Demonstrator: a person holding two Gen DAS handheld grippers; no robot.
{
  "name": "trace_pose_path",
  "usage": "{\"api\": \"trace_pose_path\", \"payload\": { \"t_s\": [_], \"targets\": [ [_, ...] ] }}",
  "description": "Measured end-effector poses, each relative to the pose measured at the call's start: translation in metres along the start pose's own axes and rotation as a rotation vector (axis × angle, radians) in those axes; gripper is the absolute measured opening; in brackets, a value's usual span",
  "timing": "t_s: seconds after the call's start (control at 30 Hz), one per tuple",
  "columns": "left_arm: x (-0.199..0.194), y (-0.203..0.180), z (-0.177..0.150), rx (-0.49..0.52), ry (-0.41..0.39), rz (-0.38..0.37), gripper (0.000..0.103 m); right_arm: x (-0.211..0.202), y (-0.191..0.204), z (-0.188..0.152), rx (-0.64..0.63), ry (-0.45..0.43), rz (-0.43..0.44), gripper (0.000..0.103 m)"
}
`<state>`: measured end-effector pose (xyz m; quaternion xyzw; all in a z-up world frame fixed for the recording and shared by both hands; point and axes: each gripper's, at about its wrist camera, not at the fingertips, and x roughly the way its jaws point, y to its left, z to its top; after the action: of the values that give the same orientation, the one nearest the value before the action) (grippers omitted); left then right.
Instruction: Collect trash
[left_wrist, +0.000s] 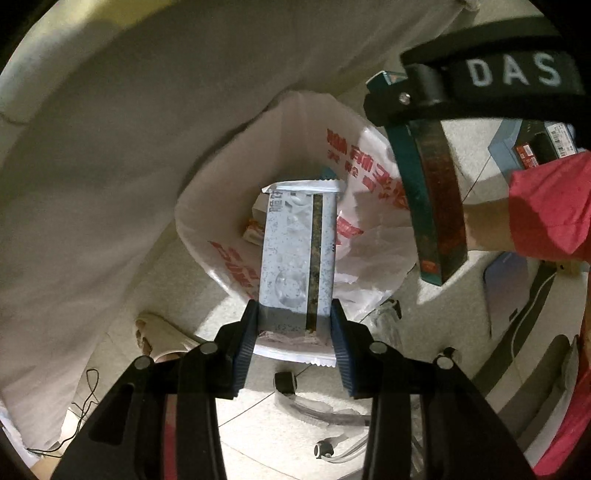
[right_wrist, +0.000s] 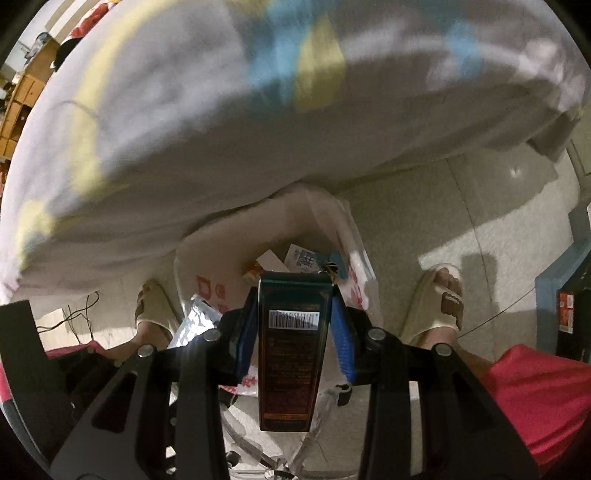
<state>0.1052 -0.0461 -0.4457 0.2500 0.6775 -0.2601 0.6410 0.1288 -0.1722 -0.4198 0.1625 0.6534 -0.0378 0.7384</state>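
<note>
Left wrist view shows the long, flat, pale grey speckled snack wrapper (left_wrist: 295, 254) clamped between the two blue pads of the left tongs (left_wrist: 294, 321), which squeeze its near end. Its long side runs straight away from the tongs, and its far end hangs right over the open mouth of the white plastic trash bag with red print (left_wrist: 236, 258) on the floor below. So the bag lies straight ahead of the wrapper, and I think a short way down and a letting go is all that is left. In the same view, off to the right, the right tongs hold the tall dark box with teal edges (left_wrist: 432, 206), upright over the bag's right rim. Right wrist view shows the right tongs (right_wrist: 294, 325) clenched on that dark box (right_wrist: 291, 354), a barcode facing the camera, its far end over the bag's mouth (right_wrist: 218, 258). Both hands look about equally near the bag. Beige sandals (right_wrist: 439, 306) stand on the tiled floor (right_wrist: 424, 206) either side of the bag, and a white bed sheet (left_wrist: 110, 147) hangs just behind it.
</note>
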Motion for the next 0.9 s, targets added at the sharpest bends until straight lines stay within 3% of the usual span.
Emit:
{"api": "trace_pose_path", "payload": {
  "t_s": [0.47,0.57,0.67,0.9],
  "targets": [
    [0.050,0.012,0.028,-0.019,0.066,-0.020,0.036,0.067,-0.021,0.016,0.103,0.059,0.018,0.037],
    [0.057,0.014,0.032,-0.036,0.085,-0.021,0.036,0.083,-0.024,0.015,0.110,0.091,0.006,0.045],
    [0.062,0.015,0.034,-0.045,0.102,-0.016,0.037,0.093,-0.022,0.011,0.092,0.110,-0.012,0.045],
    [0.054,0.020,0.034,-0.074,0.095,-0.016,0.047,0.090,-0.024,0.008,0.090,0.115,-0.024,0.048]
  ]
}}
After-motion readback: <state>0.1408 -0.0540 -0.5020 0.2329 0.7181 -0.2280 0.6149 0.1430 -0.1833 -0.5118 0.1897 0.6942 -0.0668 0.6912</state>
